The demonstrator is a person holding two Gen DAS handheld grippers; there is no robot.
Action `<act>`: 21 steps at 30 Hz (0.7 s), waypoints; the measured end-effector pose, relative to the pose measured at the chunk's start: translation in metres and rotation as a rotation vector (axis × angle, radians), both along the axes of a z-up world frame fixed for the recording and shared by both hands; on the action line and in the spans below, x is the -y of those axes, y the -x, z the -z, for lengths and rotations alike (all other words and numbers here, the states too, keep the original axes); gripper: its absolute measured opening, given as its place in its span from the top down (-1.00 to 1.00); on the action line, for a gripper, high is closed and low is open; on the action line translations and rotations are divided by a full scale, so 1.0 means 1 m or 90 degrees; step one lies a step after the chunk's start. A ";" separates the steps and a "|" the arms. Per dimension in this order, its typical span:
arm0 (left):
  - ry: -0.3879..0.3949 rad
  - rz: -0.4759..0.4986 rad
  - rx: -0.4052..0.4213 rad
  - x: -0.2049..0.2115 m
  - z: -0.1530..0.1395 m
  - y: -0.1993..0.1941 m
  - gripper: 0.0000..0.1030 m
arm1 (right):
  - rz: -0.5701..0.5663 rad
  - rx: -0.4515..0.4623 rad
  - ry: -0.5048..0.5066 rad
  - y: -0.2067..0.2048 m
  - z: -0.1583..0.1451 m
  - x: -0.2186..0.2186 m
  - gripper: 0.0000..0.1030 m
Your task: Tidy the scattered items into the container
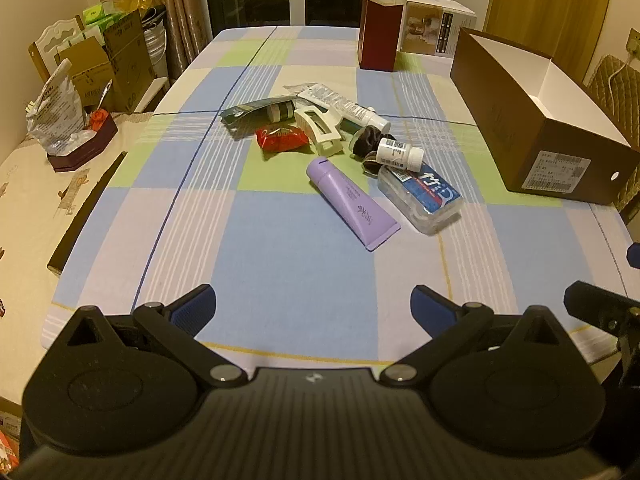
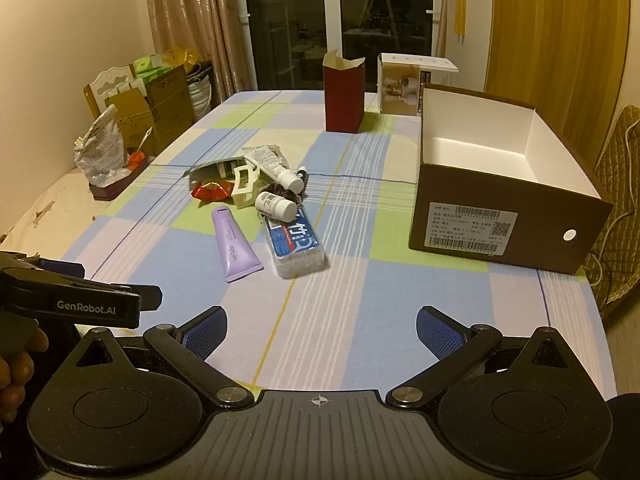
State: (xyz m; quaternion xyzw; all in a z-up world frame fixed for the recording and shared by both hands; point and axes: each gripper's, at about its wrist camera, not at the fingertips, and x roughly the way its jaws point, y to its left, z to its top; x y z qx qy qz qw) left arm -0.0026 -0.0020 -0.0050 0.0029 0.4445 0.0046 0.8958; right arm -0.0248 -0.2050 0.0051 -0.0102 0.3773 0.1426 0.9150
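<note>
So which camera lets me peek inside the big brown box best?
The right wrist view. It looks down into the brown box, showing its white floor and walls. The left wrist view shows the brown box mostly side-on, with just a strip of white inside.

Dark scrunchie [image 1: 370, 140] half hidden behind pill bottle [image 1: 400, 153]

- A home, most likely a dining room: the worktop [image 1: 280, 264] wears a checked cloth in blue, green and lilac.
- Beige curtains [image 2: 188, 20] hang beside a dark glass balcony door [image 2: 296, 20].
- A carved white dining chair [image 1: 56, 44] stands against the wall among cardboard cartons [image 1: 124, 60] and green tissue packs [image 1: 100, 14].
- Toiletries lie on the cloth: a lilac tube [image 1: 352, 200], a pill bottle [image 1: 400, 153], a hair claw [image 1: 320, 128].
- A quilted chair back [image 2: 616, 208] and wood-panelled wall [image 2: 552, 32] stand on the right.
</note>
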 end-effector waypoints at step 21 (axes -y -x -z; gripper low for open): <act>-0.002 0.002 -0.006 0.000 0.002 0.000 -0.98 | 0.003 -0.004 -0.001 0.001 0.001 0.001 -1.00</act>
